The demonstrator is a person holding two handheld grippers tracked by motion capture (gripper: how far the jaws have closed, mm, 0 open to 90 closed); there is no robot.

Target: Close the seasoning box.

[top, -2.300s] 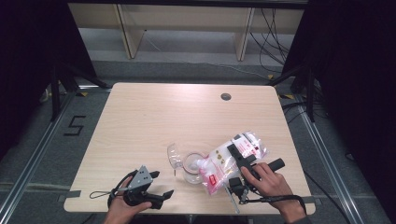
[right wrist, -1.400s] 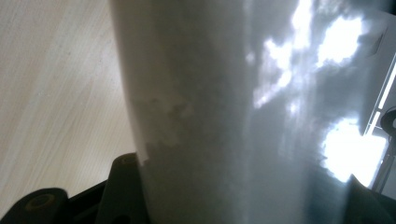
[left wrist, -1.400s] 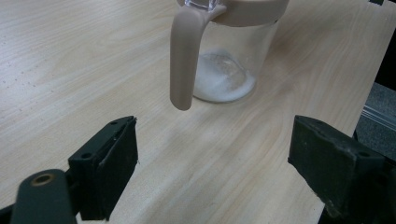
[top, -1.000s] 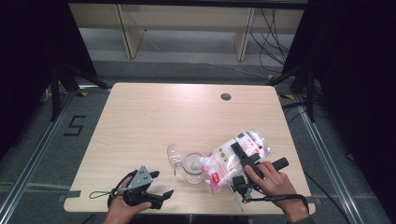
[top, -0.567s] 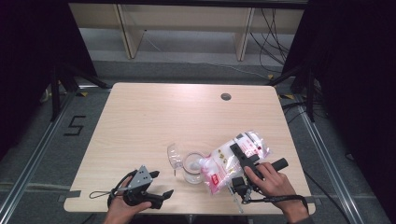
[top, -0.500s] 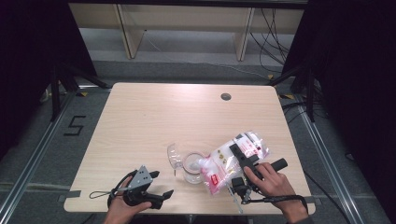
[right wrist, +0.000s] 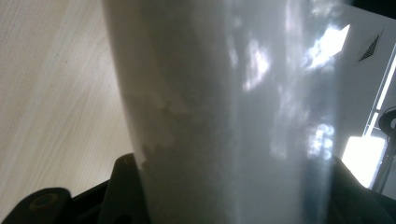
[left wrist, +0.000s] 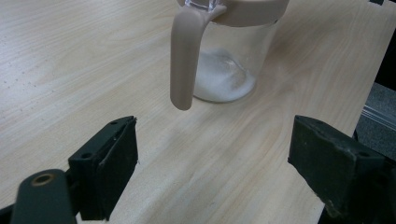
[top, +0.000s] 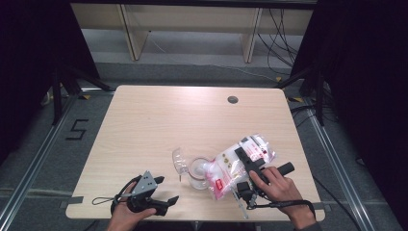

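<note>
The left gripper (top: 166, 199) is resting near the table's (top: 144, 125) front edge, jaws spread wide with nothing between them. Along those jaws, the jar (left wrist: 224, 51) is standing just ahead on the wood: clear glass, a beige rim and handle (left wrist: 184, 56), and a little white powder (left wrist: 224, 77) lying at the bottom. In the high view the jar (top: 196, 172) is sitting up and to the right of this gripper, with its clear lid (top: 179, 161) hanging open on its left side.

The bag (top: 235, 166) is lying tilted over the jar from the right, its long axis running from the upper right down to the lower left, its low end at the jar's mouth. The right gripper (top: 246, 166) is clamping the bag across its middle, so the right hand (top: 279, 187) is the nearer one and seems to be pouring.

In the right gripper view the bag (right wrist: 224, 112) is pressing close between the jaws, pale and blurred. Whether powder is flowing now, and how much the bag is holding, is hard to make out; the jar's mouth is hidden under the bag, and the jar's top is cut off in the left gripper view.
</note>
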